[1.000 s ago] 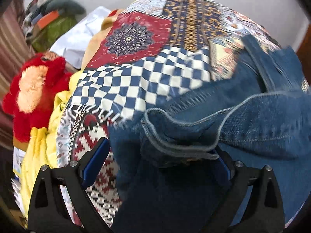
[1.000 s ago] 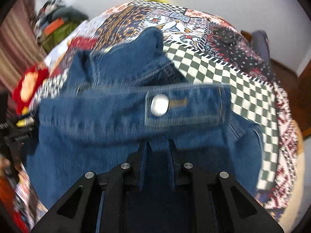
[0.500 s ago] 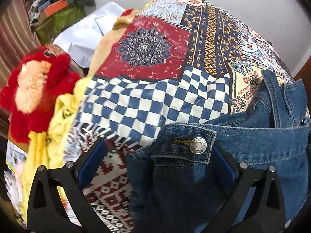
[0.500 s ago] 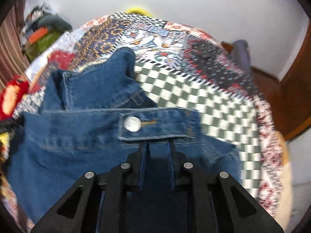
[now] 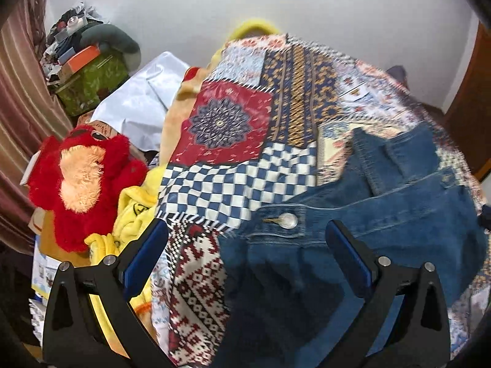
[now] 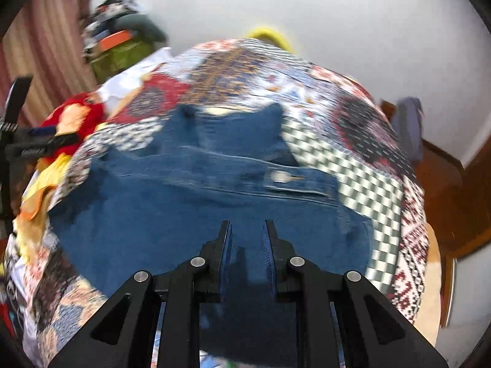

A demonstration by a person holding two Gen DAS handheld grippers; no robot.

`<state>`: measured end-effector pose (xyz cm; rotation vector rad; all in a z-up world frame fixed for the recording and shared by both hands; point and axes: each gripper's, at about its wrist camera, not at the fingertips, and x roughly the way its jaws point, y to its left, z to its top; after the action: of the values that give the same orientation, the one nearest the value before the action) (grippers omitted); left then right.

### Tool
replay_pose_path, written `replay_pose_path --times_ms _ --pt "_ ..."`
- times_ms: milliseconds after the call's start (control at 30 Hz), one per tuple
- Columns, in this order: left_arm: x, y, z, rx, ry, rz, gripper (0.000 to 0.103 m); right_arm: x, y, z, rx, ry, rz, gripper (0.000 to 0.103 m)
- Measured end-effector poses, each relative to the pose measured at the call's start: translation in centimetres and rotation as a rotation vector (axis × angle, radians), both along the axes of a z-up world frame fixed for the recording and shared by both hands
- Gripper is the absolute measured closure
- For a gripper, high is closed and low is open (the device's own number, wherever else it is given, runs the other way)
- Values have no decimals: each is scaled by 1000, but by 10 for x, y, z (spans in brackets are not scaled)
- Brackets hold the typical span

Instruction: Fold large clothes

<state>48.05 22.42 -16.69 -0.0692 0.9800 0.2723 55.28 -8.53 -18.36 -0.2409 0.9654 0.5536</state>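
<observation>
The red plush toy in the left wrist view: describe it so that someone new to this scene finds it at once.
Start at the patchwork quilt that covers the bed and go to its left edge, where things are piled by the striped curtain. The red plush toy sits there above crumpled yellow fabric. Only it is shaggy bright red with a pale orange face.

Patchwork bedspread (image 5: 233,128) of checked, red medallion and woven-pattern panels covering the bed. Left of it: red plush toy (image 5: 83,181) beside yellow cloth (image 5: 135,211), white sheet (image 5: 144,104), and green box (image 5: 92,82) topped with clutter. White wall (image 5: 337,9) behind.
</observation>
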Motion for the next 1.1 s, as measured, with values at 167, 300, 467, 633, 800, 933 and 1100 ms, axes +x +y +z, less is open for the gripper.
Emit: replay_pose_path --times_ms 167,300,467,633,800,933,1100 --pt "-18 -21 -15 59 47 -57 0 -27 40 -7 -10 18 113 87" --pt "-30 -28 -53 134 138 -81 0 -32 59 -36 -87 61 142 88" --pt "-46 5 -104 213 248 6 0 -24 50 -75 -71 158 126 88" --pt "-63 37 -112 50 210 58 0 -20 28 -72 -18 186 91 88" --pt "-79 57 -117 172 251 110 0 -21 12 -71 2 201 68 88" --pt "-89 53 -109 195 242 75 2 -29 -4 -71 -112 123 32 88" --pt "-97 38 -88 229 211 58 2 -28 -39 -69 -87 139 -7 88"
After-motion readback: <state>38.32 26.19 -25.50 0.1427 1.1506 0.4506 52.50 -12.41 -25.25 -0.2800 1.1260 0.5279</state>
